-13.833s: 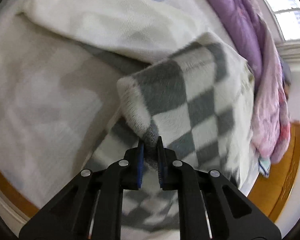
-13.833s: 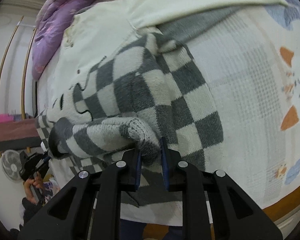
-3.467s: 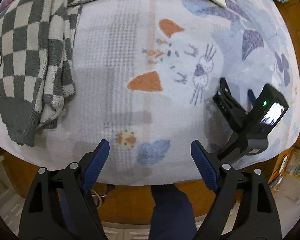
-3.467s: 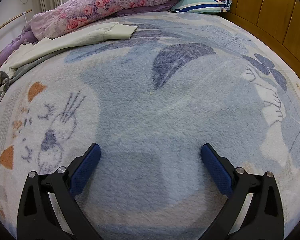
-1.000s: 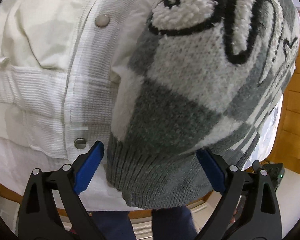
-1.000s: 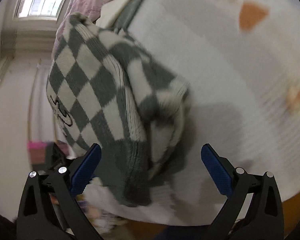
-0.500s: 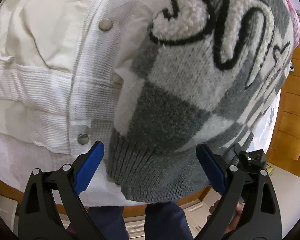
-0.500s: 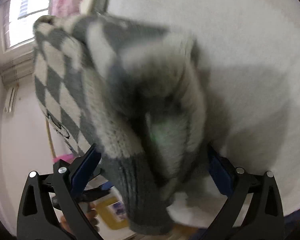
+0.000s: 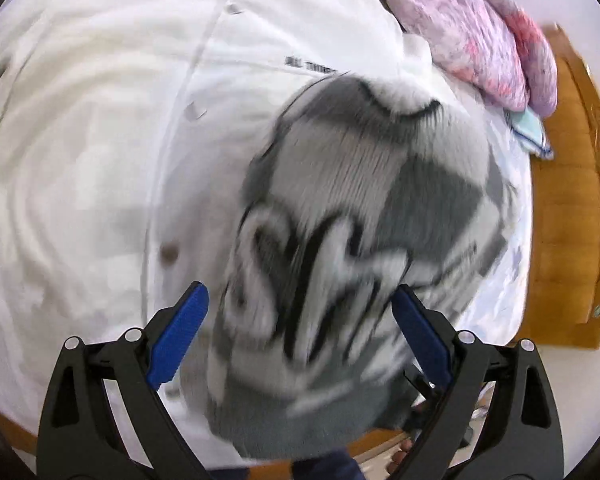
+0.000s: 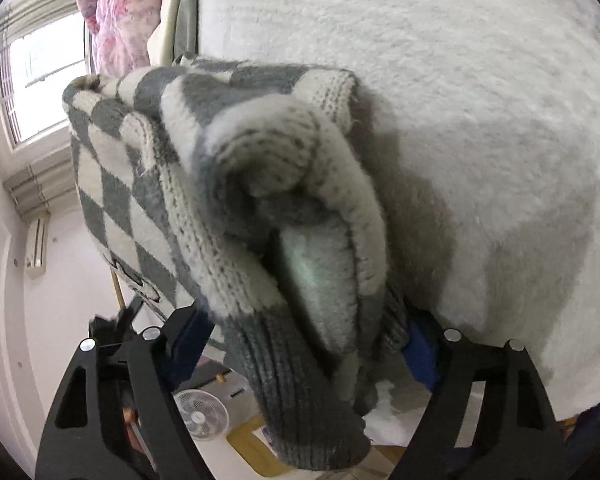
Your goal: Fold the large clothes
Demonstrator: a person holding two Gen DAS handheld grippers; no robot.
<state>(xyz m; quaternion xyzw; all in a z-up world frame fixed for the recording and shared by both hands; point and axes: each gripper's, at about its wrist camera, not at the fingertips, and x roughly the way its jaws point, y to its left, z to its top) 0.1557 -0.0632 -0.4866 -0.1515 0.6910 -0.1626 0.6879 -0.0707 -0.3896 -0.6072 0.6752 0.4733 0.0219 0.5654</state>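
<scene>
1. We are working over a bed covered with a pale fleece blanket (image 10: 480,120); in the right wrist view its pile fills the upper right, and a shadow falls on it beside the sweater.
2. A wooden bed frame (image 9: 564,216) runs down the right edge of the left wrist view, warm orange-brown.
3. The room has white walls. In the right wrist view we see one window (image 10: 40,76) at the upper left with daylight coming through, one wall unit (image 10: 36,248) below it, and one small white fan (image 10: 198,416) standing on the floor under the bed's edge.
4. One pink and purple floral quilt (image 9: 472,28) is bunched at the head of the bed; it also shows at the top left of the right wrist view.
5. One white jacket (image 9: 100,128) with snap buttons lies spread across the bed, filling the left half of the left wrist view.
6. One grey and cream checked sweater (image 9: 360,248), folded into a thick bundle, lies at the near edge of the bed, partly on the jacket, and its ribbed grey hem hangs over the edge. The left view of it is motion-blurred.
7. We count two grippers. The left gripper (image 9: 300,332) has its blue pads spread wide, one at each side of the sweater's lettered face.
8. The right gripper (image 10: 308,344) is likewise spread wide, straddling the sweater's folded end (image 10: 284,216); the knit covers most of both pads, and we cannot tell whether they touch it.
</scene>
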